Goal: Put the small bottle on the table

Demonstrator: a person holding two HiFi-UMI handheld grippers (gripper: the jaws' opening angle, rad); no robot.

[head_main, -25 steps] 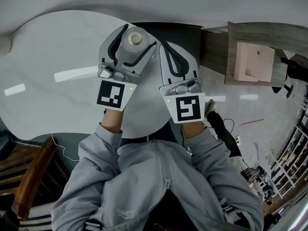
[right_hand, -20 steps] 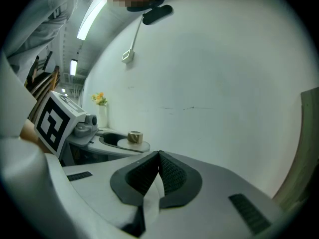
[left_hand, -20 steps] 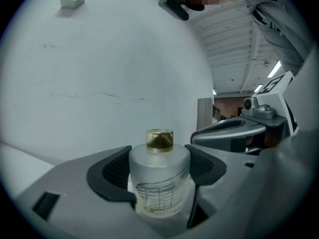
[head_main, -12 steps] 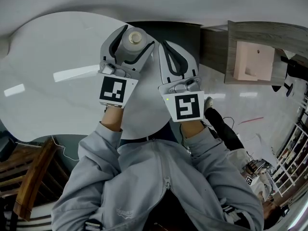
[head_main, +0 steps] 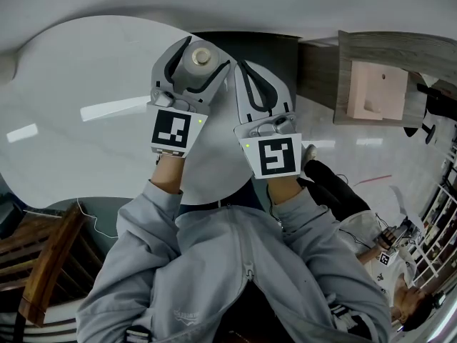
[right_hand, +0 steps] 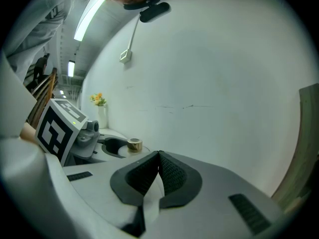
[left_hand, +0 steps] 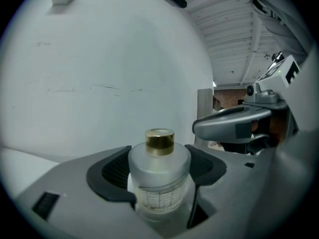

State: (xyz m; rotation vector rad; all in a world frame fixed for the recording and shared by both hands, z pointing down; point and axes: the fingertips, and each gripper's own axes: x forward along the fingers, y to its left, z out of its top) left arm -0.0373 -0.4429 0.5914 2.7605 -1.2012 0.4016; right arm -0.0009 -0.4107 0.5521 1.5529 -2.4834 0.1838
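The small bottle point(left_hand: 159, 176) sits clamped upright in the left gripper point(head_main: 201, 56) over the white table point(head_main: 86, 134) (the right gripper point(right_hand: 158, 176) is closed on nothing), so setting it down and releasing it seem not yet done.

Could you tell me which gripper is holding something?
The left gripper: its jaws clamp the small bottle, while the right gripper is shut on nothing.

It looks like an indoor workroom, part office and part lab. A round white surface point(head_main: 71, 120) stands on a glossy pale floor point(head_main: 357, 156). A wooden chair point(head_main: 43, 263) sits off its near-left edge and a wood-faced cabinet point(head_main: 378, 48) beyond its far-right edge. Shelving racks point(head_main: 437, 238) and strip lights point(right_hand: 89, 16) complete it.
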